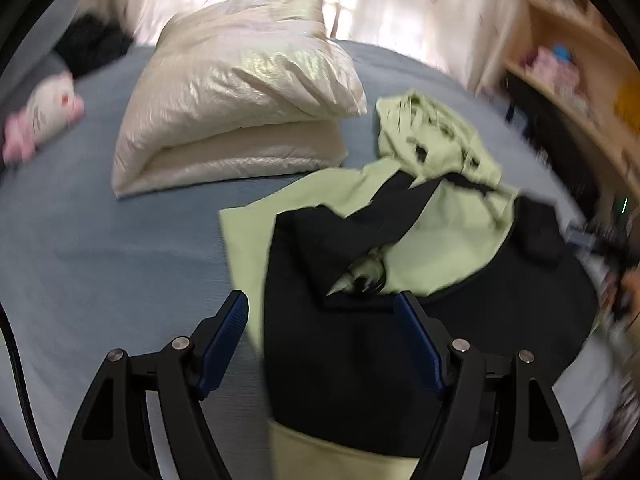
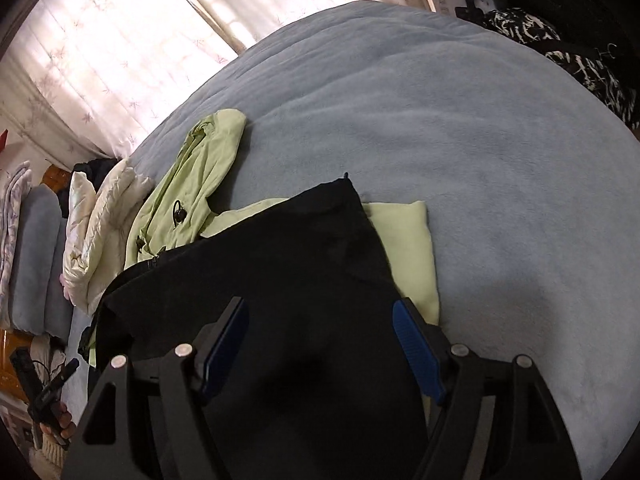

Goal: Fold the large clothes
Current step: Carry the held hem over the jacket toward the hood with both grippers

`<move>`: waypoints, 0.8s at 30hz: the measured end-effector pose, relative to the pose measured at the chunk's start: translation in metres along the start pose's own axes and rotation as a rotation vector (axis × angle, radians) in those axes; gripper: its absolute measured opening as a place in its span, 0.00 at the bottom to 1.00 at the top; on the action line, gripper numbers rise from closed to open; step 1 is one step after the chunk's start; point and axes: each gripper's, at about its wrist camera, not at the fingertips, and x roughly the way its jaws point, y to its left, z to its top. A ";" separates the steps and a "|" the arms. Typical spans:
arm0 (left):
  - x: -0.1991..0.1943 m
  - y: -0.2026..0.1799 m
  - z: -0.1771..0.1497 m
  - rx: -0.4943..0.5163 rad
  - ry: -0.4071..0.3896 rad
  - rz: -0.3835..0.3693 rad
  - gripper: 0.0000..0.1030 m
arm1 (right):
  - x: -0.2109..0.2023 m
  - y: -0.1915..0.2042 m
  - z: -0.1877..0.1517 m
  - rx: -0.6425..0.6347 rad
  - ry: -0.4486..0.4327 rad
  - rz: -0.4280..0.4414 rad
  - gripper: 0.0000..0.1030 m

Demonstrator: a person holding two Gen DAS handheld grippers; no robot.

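Note:
A light-green jacket with a black lining (image 1: 436, 240) lies spread on the blue bed (image 1: 100, 248), and its hood (image 1: 432, 136) is bunched toward the far side. My left gripper (image 1: 320, 298) hovers open over the jacket's left edge, where black fabric (image 1: 328, 364) overlaps the green; its blue pads hold nothing. In the right wrist view the black side (image 2: 280, 264) is folded over a green panel (image 2: 408, 248). My right gripper (image 2: 320, 303) is open above the black fabric, with nothing pinched between its pads.
A folded cream duvet (image 1: 240, 92) and a pink-and-white plush toy (image 1: 40, 120) lie on the far part of the bed. Wooden shelves (image 1: 580, 80) stand at the right. Curtains (image 2: 100, 52) hang behind. Black-and-white patterned clothes (image 2: 580, 56) lie past the bed's edge.

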 end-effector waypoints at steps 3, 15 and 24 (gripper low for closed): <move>0.016 -0.014 -0.003 0.147 0.046 0.087 0.71 | 0.006 0.004 0.001 -0.020 0.006 -0.008 0.73; 0.078 -0.050 0.015 0.509 -0.012 0.402 0.68 | 0.016 0.010 0.000 -0.056 0.020 -0.042 0.73; 0.108 -0.021 0.068 0.259 0.013 0.218 0.68 | 0.035 0.014 0.018 -0.048 0.019 -0.035 0.73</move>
